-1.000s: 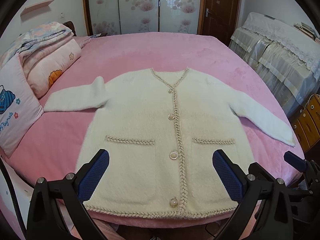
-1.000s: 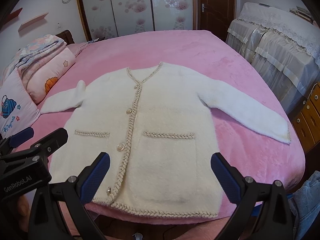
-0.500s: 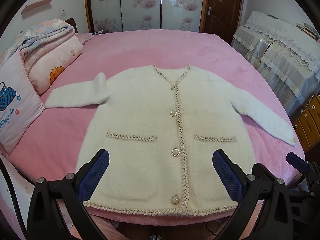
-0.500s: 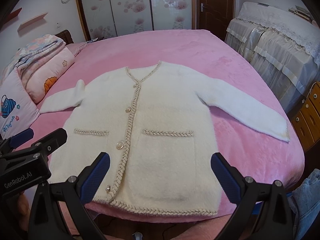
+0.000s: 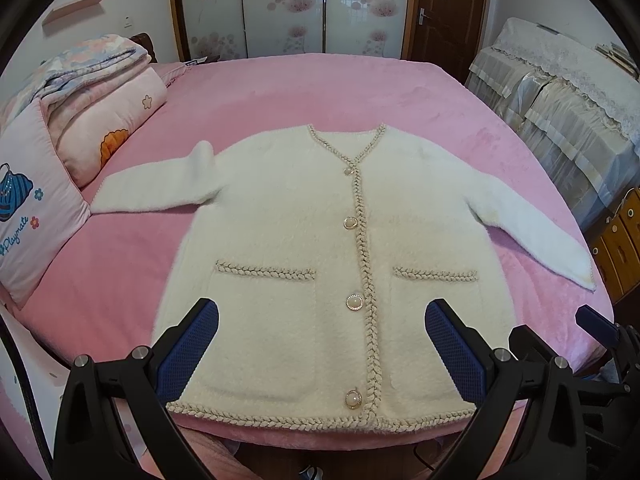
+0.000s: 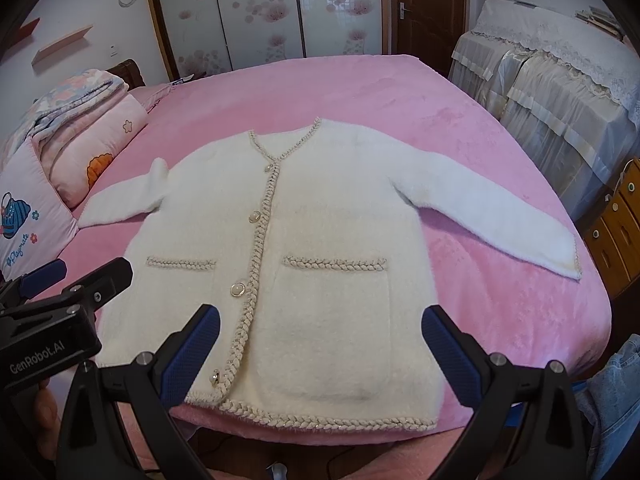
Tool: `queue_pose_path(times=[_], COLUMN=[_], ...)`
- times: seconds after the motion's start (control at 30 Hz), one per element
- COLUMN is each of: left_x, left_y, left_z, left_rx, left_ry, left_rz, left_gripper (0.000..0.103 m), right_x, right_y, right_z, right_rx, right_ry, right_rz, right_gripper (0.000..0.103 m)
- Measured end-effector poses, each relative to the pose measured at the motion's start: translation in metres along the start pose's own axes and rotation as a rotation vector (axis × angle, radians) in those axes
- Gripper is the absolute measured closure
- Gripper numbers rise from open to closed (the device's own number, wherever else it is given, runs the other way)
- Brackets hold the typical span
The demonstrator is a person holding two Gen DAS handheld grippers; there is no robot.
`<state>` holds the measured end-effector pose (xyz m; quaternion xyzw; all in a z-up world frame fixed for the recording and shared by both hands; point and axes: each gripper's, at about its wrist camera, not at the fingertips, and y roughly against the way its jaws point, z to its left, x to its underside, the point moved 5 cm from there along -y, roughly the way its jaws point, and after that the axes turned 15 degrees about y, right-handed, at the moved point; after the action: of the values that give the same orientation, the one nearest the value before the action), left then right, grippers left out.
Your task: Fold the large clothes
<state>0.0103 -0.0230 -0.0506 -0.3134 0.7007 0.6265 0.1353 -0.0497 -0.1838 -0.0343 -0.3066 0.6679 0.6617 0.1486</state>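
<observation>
A fluffy white cardigan [image 5: 304,240] with braided trim and pearl buttons lies flat, buttoned, on the pink bed [image 5: 304,88], both sleeves spread out; its hem is at the near bed edge. It also shows in the right wrist view [image 6: 332,240]. My left gripper [image 5: 320,340] is open and empty, hovering above the hem. My right gripper [image 6: 318,344] is open and empty above the hem's right pocket. The left gripper's body shows at the left of the right wrist view [image 6: 60,312].
Pillows [image 5: 36,208] and folded quilts [image 5: 96,92] sit at the bed's left side. A lace-covered cabinet [image 5: 560,92] and wooden drawers [image 5: 620,248] stand to the right. A wardrobe with floral doors [image 5: 288,4] and a door are behind the bed.
Both grippers have risen slightly and drifted a little; the cardigan sits a bit lower and more centred in view. The cardigan itself has not moved.
</observation>
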Motion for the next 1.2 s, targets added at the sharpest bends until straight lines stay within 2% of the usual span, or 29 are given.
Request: queue_pose_path(times=[0.93, 1.2], left_x=[-0.001, -0.011], left_y=[-0.024, -0.034], left_z=[-0.012, -0.022], left_rx=[-0.041, -0.064], left_ry=[-0.02, -0.046], left_rz=[0.053, 0.045], left_gripper=[0.0, 0.0], right_x=[0.004, 0.004], right_y=[-0.029, -0.041], right_z=[-0.011, -0.029], right_rx=[-0.042, -0.043], right_ry=[-0.036, -0.076], right_rz=[0.047, 0.053], right_gripper=[0.002, 0.002])
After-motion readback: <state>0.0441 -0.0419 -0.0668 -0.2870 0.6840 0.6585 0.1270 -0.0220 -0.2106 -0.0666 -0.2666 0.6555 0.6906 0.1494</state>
